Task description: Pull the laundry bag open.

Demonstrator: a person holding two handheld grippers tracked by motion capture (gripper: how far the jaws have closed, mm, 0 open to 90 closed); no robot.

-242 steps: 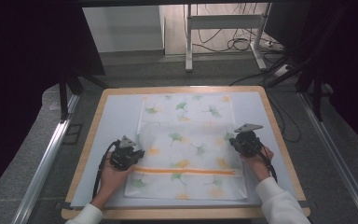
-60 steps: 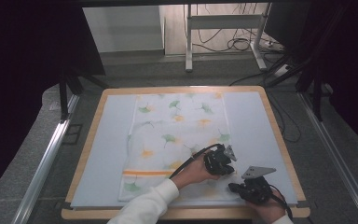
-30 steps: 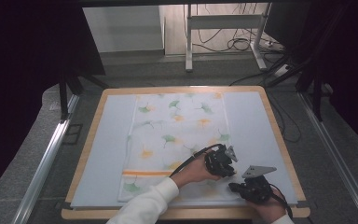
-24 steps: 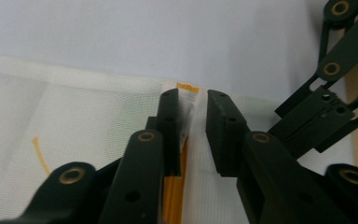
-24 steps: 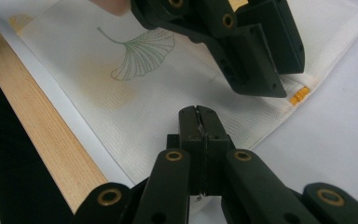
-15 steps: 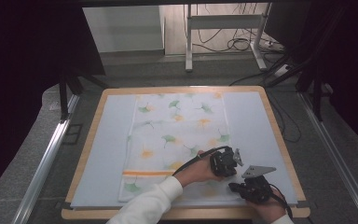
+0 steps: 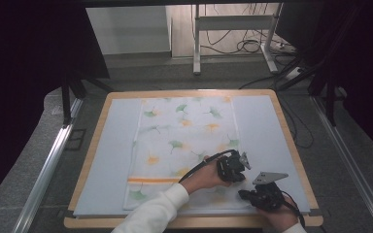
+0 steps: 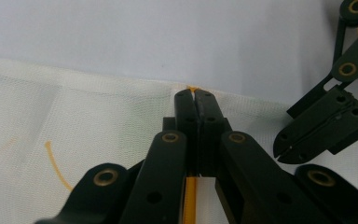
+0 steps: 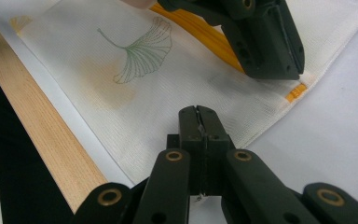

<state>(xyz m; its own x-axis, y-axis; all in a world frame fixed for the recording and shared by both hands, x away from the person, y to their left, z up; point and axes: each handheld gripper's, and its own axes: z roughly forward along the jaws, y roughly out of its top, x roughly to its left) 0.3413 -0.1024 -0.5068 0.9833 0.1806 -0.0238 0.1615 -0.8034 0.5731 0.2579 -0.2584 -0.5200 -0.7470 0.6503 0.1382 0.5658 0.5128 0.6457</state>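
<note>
Item: white cloth (image 7: 184, 141) printed with ginkgo leaves and an orange stripe (image 7: 153, 180), lying flat on the pale blue mat (image 7: 104, 160) of a wood-rimmed table (image 7: 90, 160), folded over to the mat's middle and right.

Left gripper (image 8: 195, 100): jaws pressed together, having just been closing, pinching the cloth's right edge at the stripe's end.

Right gripper (image 9: 199, 116): jaws pressed together on the cloth's near right corner, just beside the left gripper and close to the table's near rim.
</note>
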